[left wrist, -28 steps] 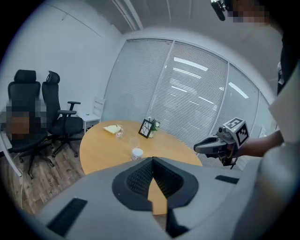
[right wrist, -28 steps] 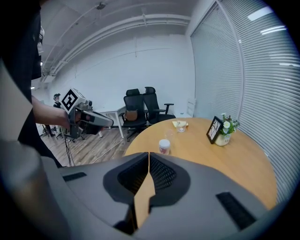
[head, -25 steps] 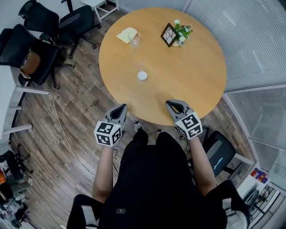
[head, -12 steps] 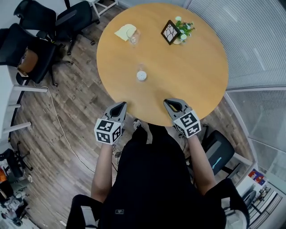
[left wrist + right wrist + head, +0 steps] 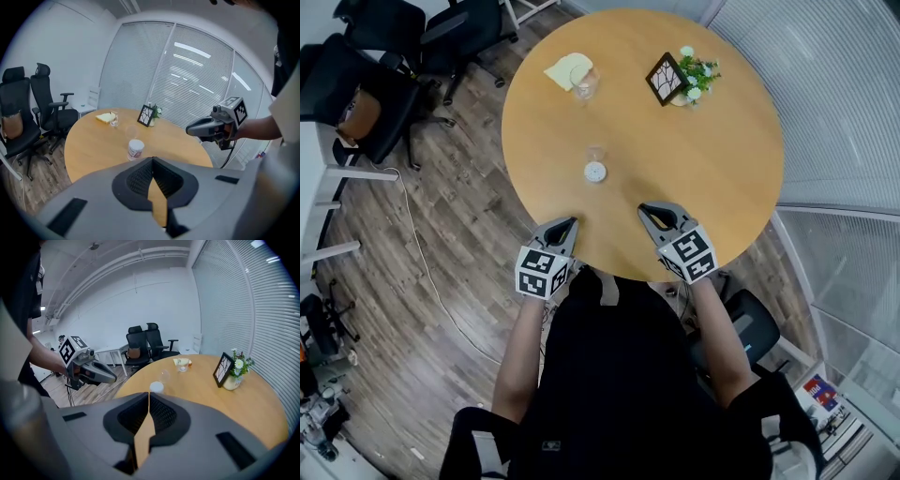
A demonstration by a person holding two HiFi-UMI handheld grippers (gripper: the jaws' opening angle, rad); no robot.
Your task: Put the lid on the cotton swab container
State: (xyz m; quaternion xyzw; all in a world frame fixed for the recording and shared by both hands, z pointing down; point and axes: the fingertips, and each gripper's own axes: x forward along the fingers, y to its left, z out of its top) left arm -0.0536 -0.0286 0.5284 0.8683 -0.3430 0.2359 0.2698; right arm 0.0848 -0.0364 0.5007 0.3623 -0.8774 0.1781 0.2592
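The cotton swab container, a small white tub, stands on the round wooden table left of its middle. Its clear lid stands just beyond it, apart from it. Both also show in the left gripper view, container and lid, and in the right gripper view, container and lid. My left gripper is at the table's near edge, shut and empty. My right gripper hovers over the near edge to the right, also shut with nothing in it. Both point toward the container, well short of it.
A drinking glass on a yellow napkin sits at the far left of the table. A picture frame and a small flower pot stand at the far right. Office chairs are on the floor to the left; blinds line the right.
Both grippers have moved forward and slightly down to the table's near edge, the left one also inward. Container and lid have not moved on the table.
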